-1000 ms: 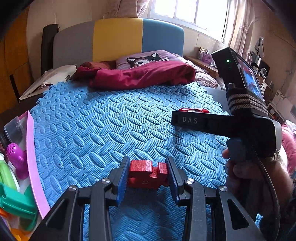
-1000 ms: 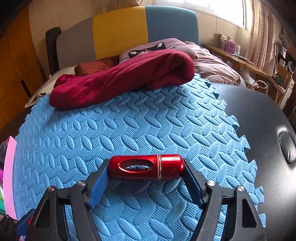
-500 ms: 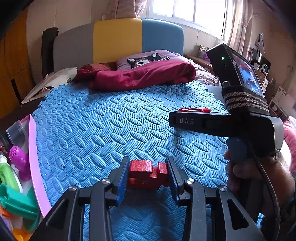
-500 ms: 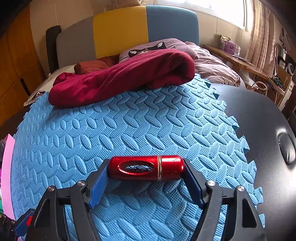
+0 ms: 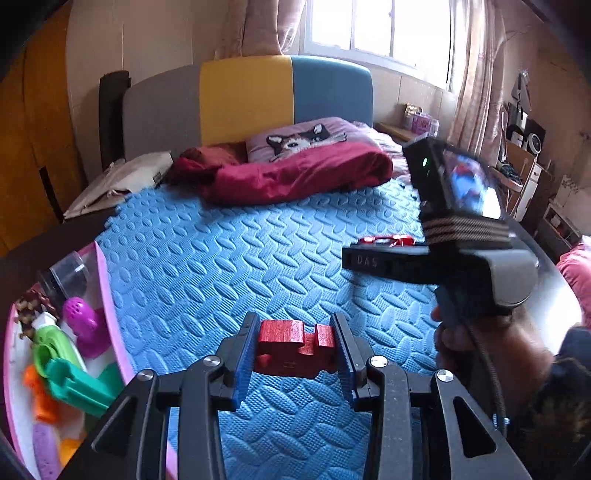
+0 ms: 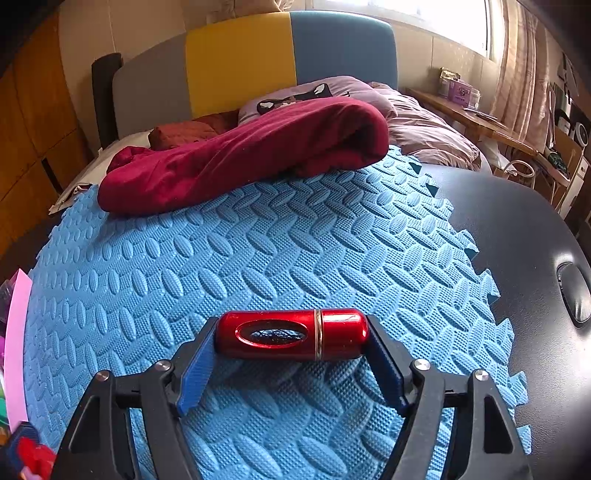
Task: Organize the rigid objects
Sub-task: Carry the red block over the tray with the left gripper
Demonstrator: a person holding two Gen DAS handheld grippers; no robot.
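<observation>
Bright window (image 5: 376, 26) glare, perhaps motion-blurred.

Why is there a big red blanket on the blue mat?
The crumpled dark red blanket spills from the bed over the far edge of the blue foam mat. It looks out of place: soft bedding on the surface where rigid objects are being sorted.

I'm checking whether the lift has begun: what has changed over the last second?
The left gripper, shut on the red block, has risen off the blue mat; the tray of toys shows more. The right gripper stays put, clamped on the red capsule.
</observation>
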